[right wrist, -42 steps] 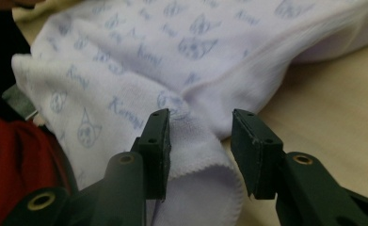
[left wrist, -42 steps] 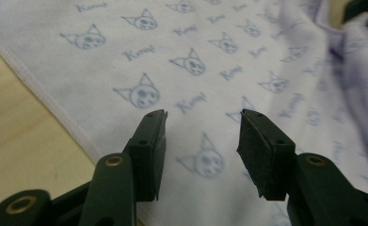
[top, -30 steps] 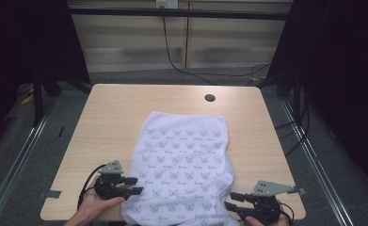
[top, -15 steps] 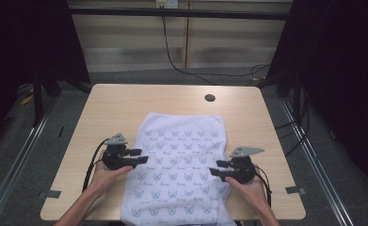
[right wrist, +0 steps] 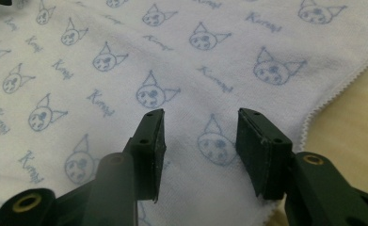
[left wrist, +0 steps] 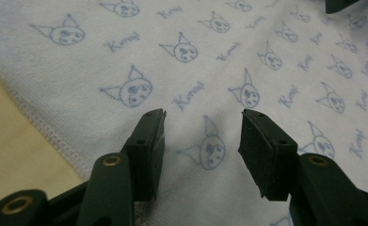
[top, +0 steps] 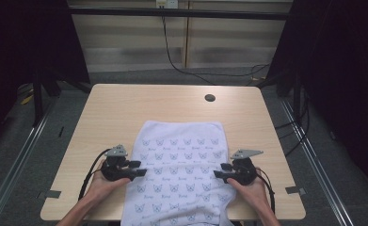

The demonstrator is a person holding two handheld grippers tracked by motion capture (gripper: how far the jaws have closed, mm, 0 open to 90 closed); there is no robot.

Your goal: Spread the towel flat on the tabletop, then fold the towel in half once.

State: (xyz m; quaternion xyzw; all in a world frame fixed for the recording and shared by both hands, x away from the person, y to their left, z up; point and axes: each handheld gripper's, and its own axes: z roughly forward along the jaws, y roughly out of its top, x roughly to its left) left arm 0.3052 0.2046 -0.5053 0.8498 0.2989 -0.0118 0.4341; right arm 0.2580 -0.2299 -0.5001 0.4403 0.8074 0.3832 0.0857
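Dark room, grey floor; light wooden worktop with a round cable hole.

High view: white terry towel with pale-blue cat-face print lies flat at the near middle, its front end hanging over the worktop's edge. Left gripper and right gripper sit at opposite side hems.

Left gripper view: jaws part-open, empty, over cloth near the stitched hem.

Right gripper view: same, nothing pinched.

Judgement: lower both evenly, catch only the hem layer, close together, keep the cloth taut.

Bare table beyond towel, small hole far right, nothing standing
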